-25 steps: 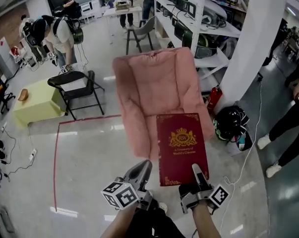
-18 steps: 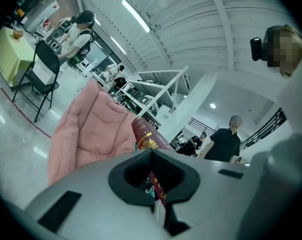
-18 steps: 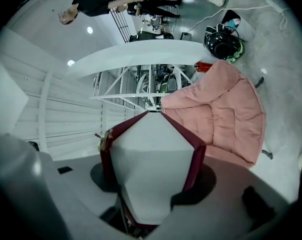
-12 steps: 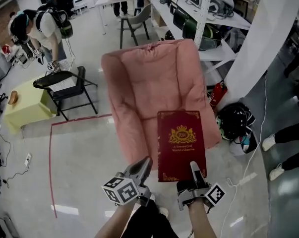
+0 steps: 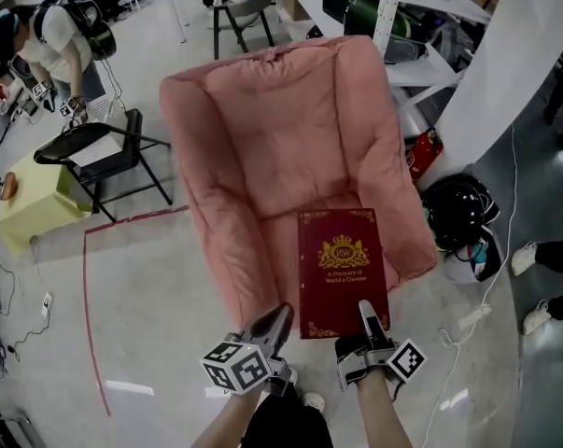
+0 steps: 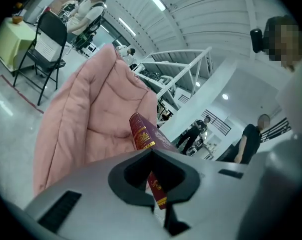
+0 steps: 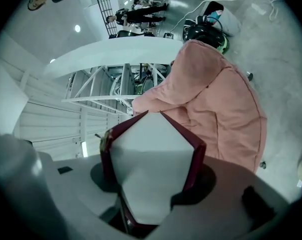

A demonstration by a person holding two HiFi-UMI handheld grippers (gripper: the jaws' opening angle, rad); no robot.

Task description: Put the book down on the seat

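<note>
**Book poised over the seat, grip at its near edge**

The right gripper (image 5: 367,323) was clamped on the book (image 5: 344,271). Its fingers were narrowed onto the two covers, with the page block filling the gap between them. The hold sat on the short edge nearest the fingers, toward the side away from the spine. From there the whole book reached forward, cover up, out over the front of the pink seat (image 5: 281,147). The left gripper view suggested it hung clear of the padding, but contact could not be ruled out.

The left gripper (image 5: 272,323) had its fingers drawn together with nothing between them. It sat just beside the book's spine-side near corner without touching it.

The book looked like a stiff hardback, probably fairly heavy. Pinched at one end, its weight would lever down on the fingertips. The glossy cover could also slide between the pads. A hold nearer the middle of the spine, or support from the free fingers underneath, would be steadier. The seat looked soft and sloped, so the book might tip or slip forward once let go
</note>
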